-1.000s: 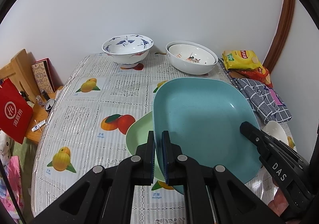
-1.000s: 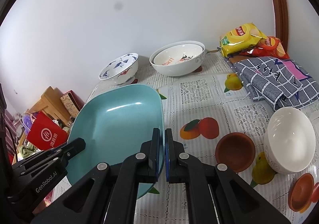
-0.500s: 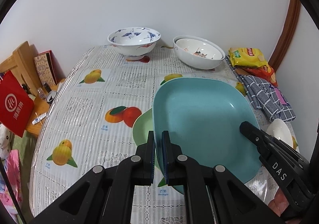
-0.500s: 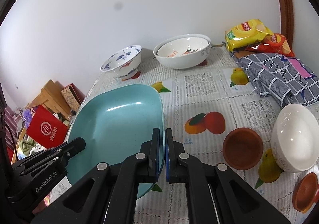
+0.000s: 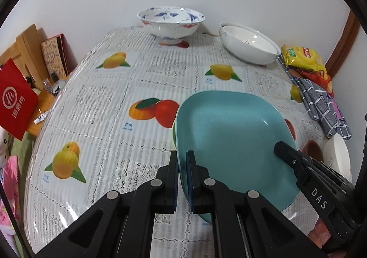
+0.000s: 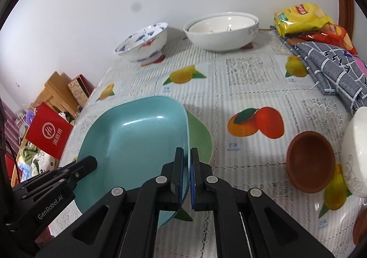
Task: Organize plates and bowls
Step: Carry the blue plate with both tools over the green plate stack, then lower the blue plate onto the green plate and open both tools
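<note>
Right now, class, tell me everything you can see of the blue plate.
The blue plate is a squarish dish with rounded corners and a raised rim, pale turquoise, faintly speckled and glossy like ceramic or melamine. It is empty. The left gripper and the right gripper each clamp its rim on opposite sides, holding it tilted over a green plate on the table. Whether the plates touch is unclear.

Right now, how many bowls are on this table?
6, maybe more hidden: blue-and-white patterned porcelain bowl at the back, two nested white bowls beside it, brown clay bowl, plain white bowl right, another brown one at the edge.
</note>
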